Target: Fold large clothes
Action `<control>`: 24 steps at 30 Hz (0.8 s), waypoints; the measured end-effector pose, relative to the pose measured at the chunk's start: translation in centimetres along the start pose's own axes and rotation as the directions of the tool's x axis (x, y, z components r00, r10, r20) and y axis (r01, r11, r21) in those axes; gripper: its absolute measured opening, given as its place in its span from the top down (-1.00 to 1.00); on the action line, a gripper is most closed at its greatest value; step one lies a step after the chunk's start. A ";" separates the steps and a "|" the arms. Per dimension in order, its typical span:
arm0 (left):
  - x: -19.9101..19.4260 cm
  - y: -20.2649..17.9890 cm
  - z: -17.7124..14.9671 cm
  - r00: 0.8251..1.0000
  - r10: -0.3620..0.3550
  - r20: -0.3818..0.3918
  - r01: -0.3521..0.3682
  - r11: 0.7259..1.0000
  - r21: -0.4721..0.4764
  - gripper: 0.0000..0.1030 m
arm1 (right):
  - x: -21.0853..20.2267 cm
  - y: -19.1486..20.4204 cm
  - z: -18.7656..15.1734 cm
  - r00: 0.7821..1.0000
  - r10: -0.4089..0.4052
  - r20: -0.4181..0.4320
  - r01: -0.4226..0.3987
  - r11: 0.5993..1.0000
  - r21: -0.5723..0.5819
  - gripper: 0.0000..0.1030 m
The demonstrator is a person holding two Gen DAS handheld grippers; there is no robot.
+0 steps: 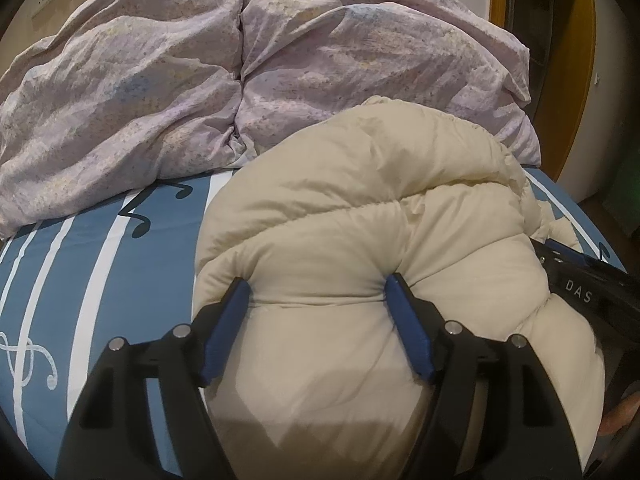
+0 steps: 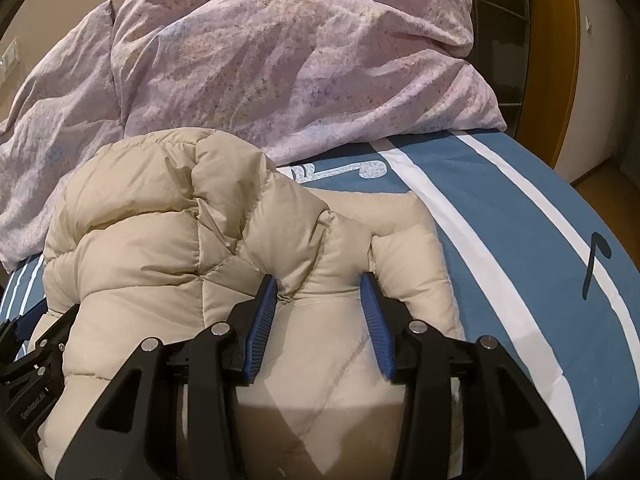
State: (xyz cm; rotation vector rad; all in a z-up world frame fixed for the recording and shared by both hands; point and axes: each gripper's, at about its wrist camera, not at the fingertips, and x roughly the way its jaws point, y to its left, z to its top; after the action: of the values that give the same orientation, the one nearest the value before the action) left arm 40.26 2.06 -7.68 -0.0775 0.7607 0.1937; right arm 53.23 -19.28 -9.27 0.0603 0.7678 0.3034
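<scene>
A puffy cream down jacket point(image 1: 360, 208) lies bunched and folded over on the blue striped bed sheet point(image 1: 100, 264). It also shows in the right wrist view point(image 2: 168, 240). My left gripper point(image 1: 318, 284) has its blue pads pressed into a thick fold of the jacket at its near left part, jaws held wide by the padding. My right gripper point(image 2: 320, 280) squeezes a fold at the jacket's near right part in the same way. The right gripper's black body point(image 1: 588, 292) shows at the right edge of the left wrist view.
A crumpled lilac duvet point(image 1: 200, 72) is heaped across the far side of the bed, just behind the jacket; it also shows in the right wrist view point(image 2: 300, 60). A wooden door frame point(image 2: 560, 60) stands at the right. Bare sheet point(image 2: 520, 220) lies right of the jacket.
</scene>
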 end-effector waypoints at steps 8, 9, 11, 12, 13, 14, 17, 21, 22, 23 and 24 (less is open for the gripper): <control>0.0 -0.1 -0.3 1.000 0.008 0.029 -0.008 1.000 0.010 -0.39 | 0.3 -0.2 0.1 1.000 0.010 -0.007 -0.010 1.000 0.006 0.10; 0.0 -0.1 -0.3 1.000 0.009 0.030 -0.009 1.000 0.011 -0.39 | 0.3 -0.2 0.1 1.000 0.010 -0.007 -0.010 1.000 0.007 0.10; 0.0 -0.2 -0.3 0.999 0.015 0.035 -0.016 1.000 0.018 -0.40 | 0.3 -0.1 0.2 1.000 0.007 -0.007 -0.007 1.000 0.007 0.10; 0.0 -0.2 -0.3 0.999 0.016 0.037 -0.017 1.000 0.020 -0.40 | 0.4 -0.1 0.2 1.000 0.005 -0.008 -0.005 1.000 0.006 0.10; 0.0 -0.2 -0.3 0.999 0.016 0.037 -0.017 1.000 0.021 -0.40 | 0.4 0.0 0.2 1.000 0.004 -0.007 -0.004 1.000 0.006 0.10; 0.0 -0.1 -0.3 0.999 0.015 0.037 -0.016 1.000 0.020 -0.41 | 0.4 -0.1 0.2 1.000 0.005 -0.007 -0.005 1.000 0.007 0.10; 0.0 -0.2 -0.3 0.999 0.013 0.038 -0.014 1.000 0.020 -0.42 | 0.4 -0.1 0.1 1.000 0.011 -0.006 -0.011 1.000 0.013 0.10; 0.0 -0.2 -0.3 0.999 0.013 0.039 -0.013 1.000 0.020 -0.43 | 0.4 -0.2 0.2 1.000 0.013 -0.005 -0.013 1.000 0.015 0.10; 0.0 -0.2 -0.3 0.999 0.012 0.038 -0.013 1.000 0.019 -0.43 | 0.4 -0.2 0.1 1.000 0.013 -0.005 -0.012 1.000 0.015 0.10; 0.0 -0.2 -0.4 0.999 0.012 0.038 -0.012 1.000 0.019 -0.43 | 0.4 -0.2 0.1 1.000 0.012 -0.005 -0.012 1.000 0.014 0.09; 0.1 -0.2 -0.3 0.999 0.011 0.038 -0.012 1.000 0.018 -0.43 | 0.4 -0.2 0.1 1.000 0.012 -0.005 -0.012 1.000 0.014 0.09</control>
State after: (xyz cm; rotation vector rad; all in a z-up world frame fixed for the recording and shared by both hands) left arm 40.12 1.84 -7.96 -0.0518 0.7256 0.1986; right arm 53.64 -19.36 -9.47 0.0774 0.7749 0.3097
